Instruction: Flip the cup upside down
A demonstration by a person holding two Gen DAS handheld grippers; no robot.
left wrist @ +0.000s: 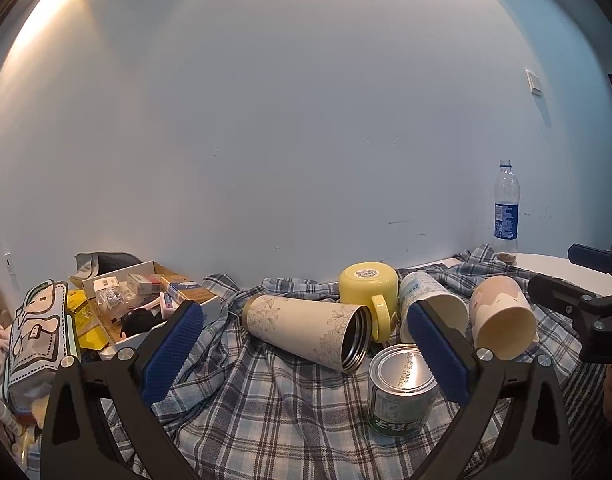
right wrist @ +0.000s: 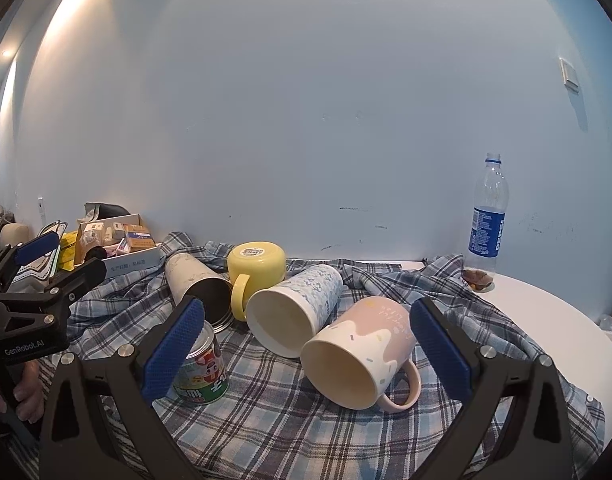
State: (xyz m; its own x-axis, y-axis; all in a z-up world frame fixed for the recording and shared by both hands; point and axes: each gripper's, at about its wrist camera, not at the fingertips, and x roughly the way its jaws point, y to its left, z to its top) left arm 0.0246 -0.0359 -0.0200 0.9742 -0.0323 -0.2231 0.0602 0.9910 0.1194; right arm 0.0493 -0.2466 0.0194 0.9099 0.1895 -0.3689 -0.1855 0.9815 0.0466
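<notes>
A pink and cream mug (right wrist: pixel 360 354) lies on its side on the plaid cloth (right wrist: pixel 266 420), mouth toward me, between my right gripper's (right wrist: pixel 306 336) open blue pads; it also shows in the left wrist view (left wrist: pixel 500 320). A blue-patterned cup (right wrist: pixel 296 310) lies on its side beside it. A yellow mug (right wrist: pixel 256 270) stands upside down behind. A cream floral tumbler (left wrist: pixel 310 328) lies on its side ahead of my open, empty left gripper (left wrist: pixel 306 344). A tin can (left wrist: pixel 400 390) stands upright by the left gripper's right finger.
An open cardboard box (left wrist: pixel 146 292) of small items and a cartoon pouch (left wrist: pixel 38 332) sit at the left. A Pepsi bottle (right wrist: pixel 486 216) stands by the wall at the right on the white table (right wrist: pixel 554 320). A brown lump (right wrist: pixel 478 278) lies beside it.
</notes>
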